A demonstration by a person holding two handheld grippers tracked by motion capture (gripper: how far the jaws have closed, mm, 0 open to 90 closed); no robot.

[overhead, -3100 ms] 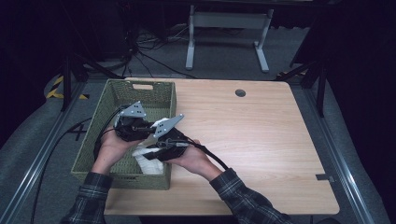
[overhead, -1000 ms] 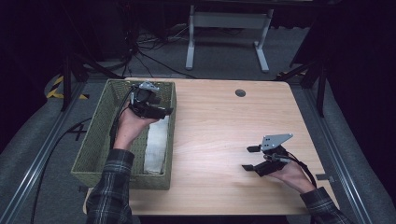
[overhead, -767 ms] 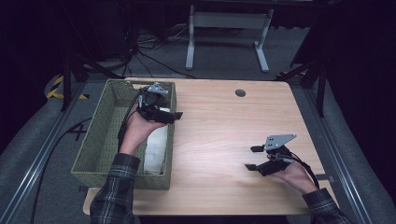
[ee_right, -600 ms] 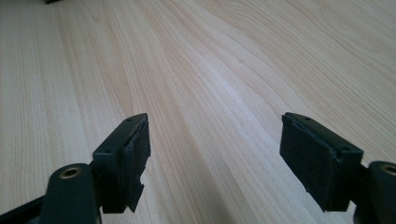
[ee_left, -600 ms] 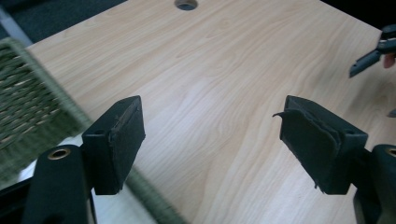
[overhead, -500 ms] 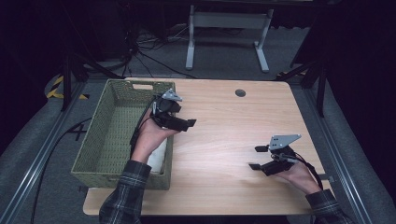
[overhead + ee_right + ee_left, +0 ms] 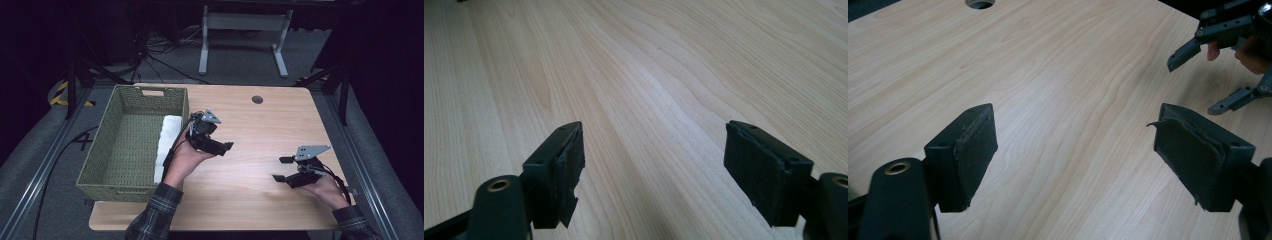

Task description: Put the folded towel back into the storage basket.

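High view: the folded white cloth (image 7: 167,142) lay along the right wall of the woven green basket (image 7: 131,105), just left of your left gripper (image 7: 220,147), which hung over the pale wooden table (image 7: 260,130). Your right gripper (image 7: 281,169) was well apart, near the right edge.

Left gripper view: your jaws had just been opening, wide, nothing between them.

Right gripper view: your padded black jaws stood wide and empty above the bare woodgrain.

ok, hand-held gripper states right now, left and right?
Left hand-held gripper: open, nothing between the jaws, which have just been opening.
Right hand-held gripper: open, nothing held.
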